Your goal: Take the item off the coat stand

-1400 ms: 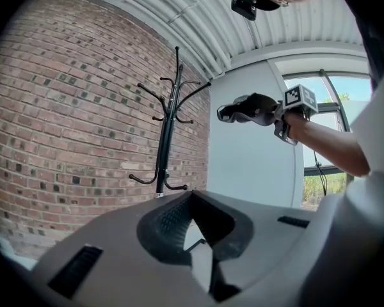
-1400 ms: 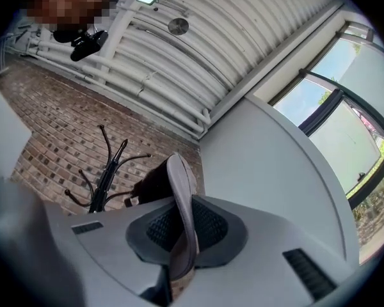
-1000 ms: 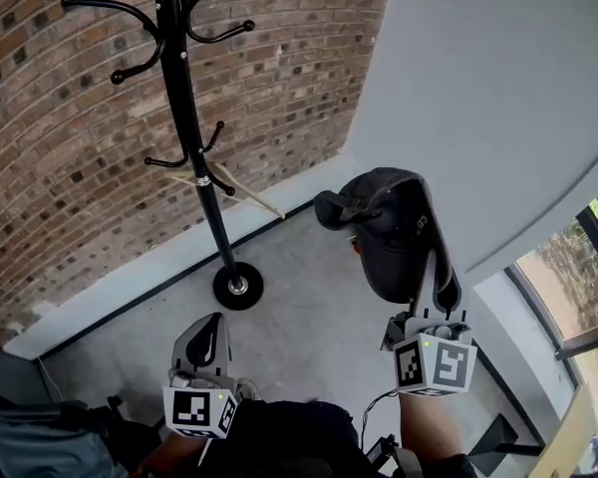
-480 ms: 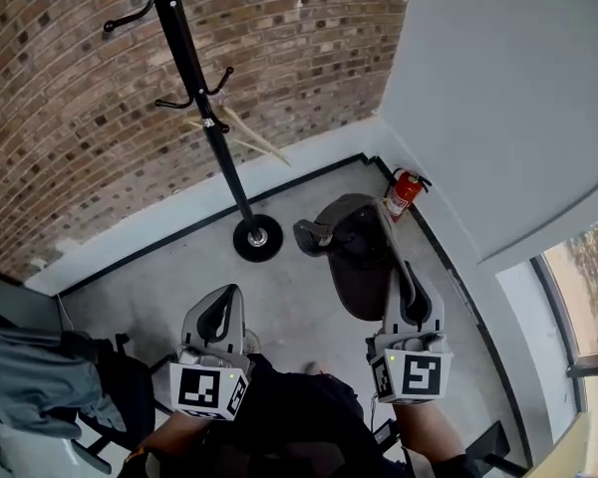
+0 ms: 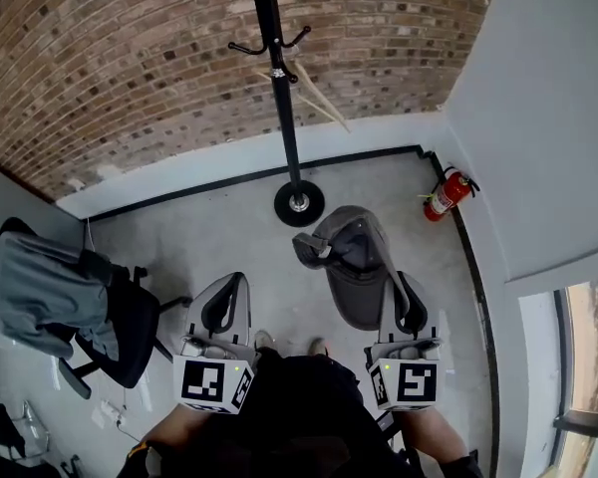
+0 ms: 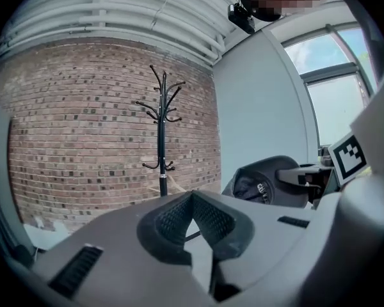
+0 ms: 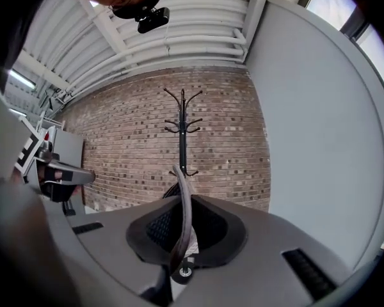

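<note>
At the corner where the red-brick wall meets the pale grey wall: a tall black metal coat stand on a round base, upright on the grey concrete floor.
Item: a dark grey baseball cap, off the stand. It hangs in the air in front of the person. In the head view it sits just below the stand's base, near it but not touching.
Cap, orientation: brim to the left in the head view. The left gripper view looks into its inside, where some pale print shows.
Right gripper: jaws almost together, pinched on a thin edge of the cap. That edge runs up between the pads as a narrow curved strip, and the rest of the cap hangs beyond the tips.
Left gripper: pad tips meeting, nothing between them. It is held beside the right gripper and clear of the cap.
Both grippers: side by side, pointing toward the stand.
Red fire extinguisher: on the floor against the pale wall, right of the stand's base and apart from it.
Black office chair: far left, with a grey jacket draped over it, well apart from the stand.
Pale thin stick: slanted against the brick behind the pole. I cannot tell what it is.
Window: set in the pale wall, daylight outside.
</note>
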The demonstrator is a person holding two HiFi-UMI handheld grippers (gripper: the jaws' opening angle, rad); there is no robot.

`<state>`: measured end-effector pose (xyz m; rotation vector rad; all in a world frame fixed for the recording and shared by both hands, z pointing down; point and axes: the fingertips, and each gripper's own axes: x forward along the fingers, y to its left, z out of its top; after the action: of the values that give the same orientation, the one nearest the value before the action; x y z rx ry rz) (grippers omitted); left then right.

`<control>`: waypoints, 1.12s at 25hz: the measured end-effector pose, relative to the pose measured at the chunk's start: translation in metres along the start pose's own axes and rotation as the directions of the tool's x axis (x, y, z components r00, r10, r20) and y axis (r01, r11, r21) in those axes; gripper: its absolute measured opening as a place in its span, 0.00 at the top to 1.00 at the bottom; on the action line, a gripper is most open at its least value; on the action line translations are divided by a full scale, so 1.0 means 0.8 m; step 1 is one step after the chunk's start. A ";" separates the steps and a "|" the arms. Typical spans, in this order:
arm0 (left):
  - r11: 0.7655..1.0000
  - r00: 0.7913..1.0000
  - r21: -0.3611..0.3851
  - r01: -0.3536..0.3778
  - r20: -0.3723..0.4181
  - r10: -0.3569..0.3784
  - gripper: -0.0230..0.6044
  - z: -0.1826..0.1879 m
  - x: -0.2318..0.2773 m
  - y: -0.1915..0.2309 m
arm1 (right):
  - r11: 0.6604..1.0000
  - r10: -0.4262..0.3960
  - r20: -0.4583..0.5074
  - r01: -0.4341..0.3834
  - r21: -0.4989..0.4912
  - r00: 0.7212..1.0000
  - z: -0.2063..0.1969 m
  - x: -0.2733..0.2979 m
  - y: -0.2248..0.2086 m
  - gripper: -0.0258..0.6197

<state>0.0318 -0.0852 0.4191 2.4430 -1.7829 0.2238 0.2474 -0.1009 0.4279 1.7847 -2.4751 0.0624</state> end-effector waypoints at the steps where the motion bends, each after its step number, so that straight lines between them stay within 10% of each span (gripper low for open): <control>1: 1.000 1.000 -0.002 -0.008 0.003 0.008 0.92 -0.001 -0.008 0.006 | 1.000 0.011 -0.004 -0.011 -0.002 1.000 -0.001 -0.002 0.010 0.91; 14: 0.998 1.000 -0.063 0.008 -0.024 -0.010 0.92 -0.051 -0.084 0.090 | 1.000 -0.003 -0.158 0.003 0.003 0.988 -0.027 -0.032 0.144 0.91; 28: 0.996 0.998 -0.066 0.065 -0.014 -0.066 0.92 -0.069 -0.097 0.115 | 1.000 0.006 -0.110 -0.009 -0.029 0.994 -0.027 -0.034 0.198 0.91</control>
<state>-0.0824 -0.0309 0.4590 2.4420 -1.6734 0.1765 0.1068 -0.0234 0.4496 1.7119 -2.3939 0.1214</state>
